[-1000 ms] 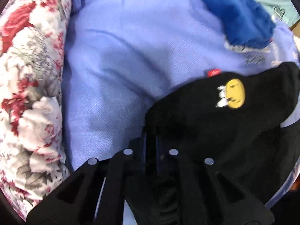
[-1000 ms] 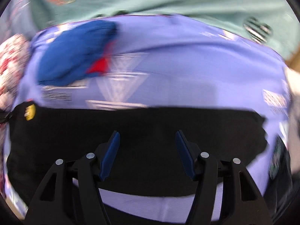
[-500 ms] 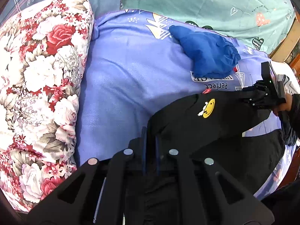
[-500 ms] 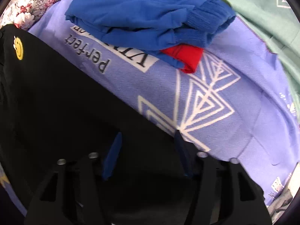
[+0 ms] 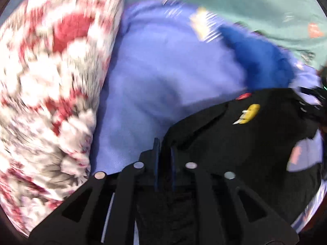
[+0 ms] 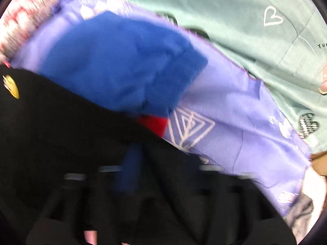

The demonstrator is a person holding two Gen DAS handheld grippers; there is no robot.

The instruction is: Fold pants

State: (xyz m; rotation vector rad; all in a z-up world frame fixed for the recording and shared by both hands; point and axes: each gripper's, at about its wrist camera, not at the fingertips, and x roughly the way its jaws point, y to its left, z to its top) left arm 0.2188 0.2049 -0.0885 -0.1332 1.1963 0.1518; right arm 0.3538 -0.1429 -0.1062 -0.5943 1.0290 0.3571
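Black pants [image 5: 235, 143] lie on lilac bed sheet [image 5: 163, 94], yellow smiley patch [image 5: 250, 111] facing up. Left gripper [image 5: 163, 149]: jaws nearly shut, pinching pants edge, have just eased open slightly, cloth between them. Right gripper [image 6: 161, 159]: blurred, jaws have just been widening, black cloth between them, grip unclear. Blue garment [image 6: 122, 65] just beyond pants. Floral pillow [image 5: 51, 94] at left.

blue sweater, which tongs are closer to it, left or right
Right. The right tongs sit over the black pants just below the blue sweater. The left tongs pinch the pants' far edge, well away from it.
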